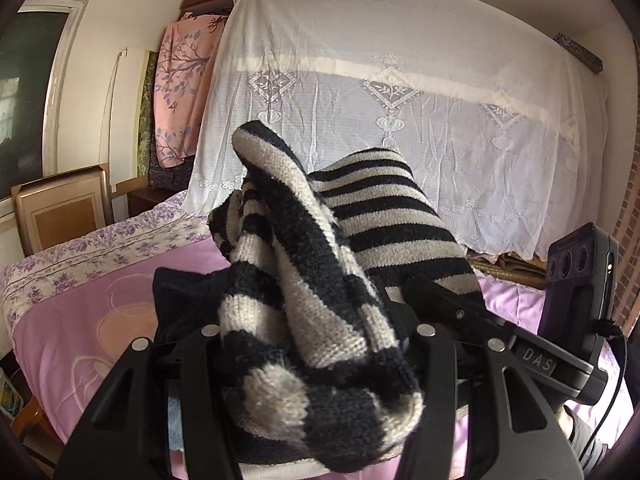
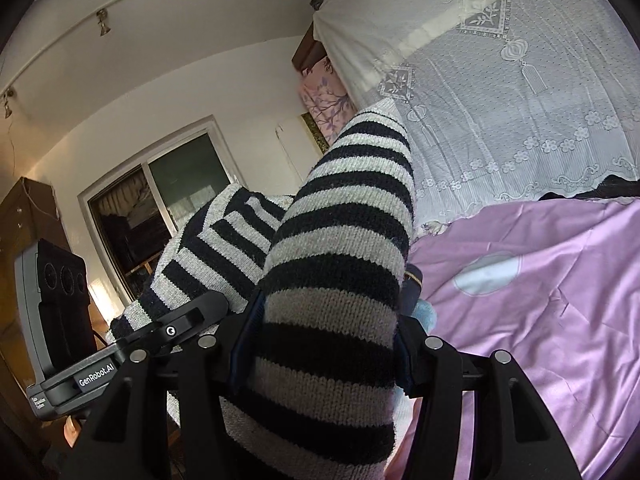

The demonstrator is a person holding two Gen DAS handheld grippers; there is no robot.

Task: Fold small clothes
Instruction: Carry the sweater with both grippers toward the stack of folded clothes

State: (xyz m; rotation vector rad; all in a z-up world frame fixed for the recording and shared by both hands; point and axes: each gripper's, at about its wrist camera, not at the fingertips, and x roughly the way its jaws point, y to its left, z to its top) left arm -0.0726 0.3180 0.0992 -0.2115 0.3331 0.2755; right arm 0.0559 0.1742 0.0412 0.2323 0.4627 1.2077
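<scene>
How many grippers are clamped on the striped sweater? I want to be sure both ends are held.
2. The left gripper grips a bunched part of the striped sweater over the purple bed cover; the right gripper grips another part of it.

A home bedroom: a bed (image 1: 100,280) with pink floral bedding, a lace-draped wardrobe (image 1: 400,100), a window (image 2: 160,200).
</scene>
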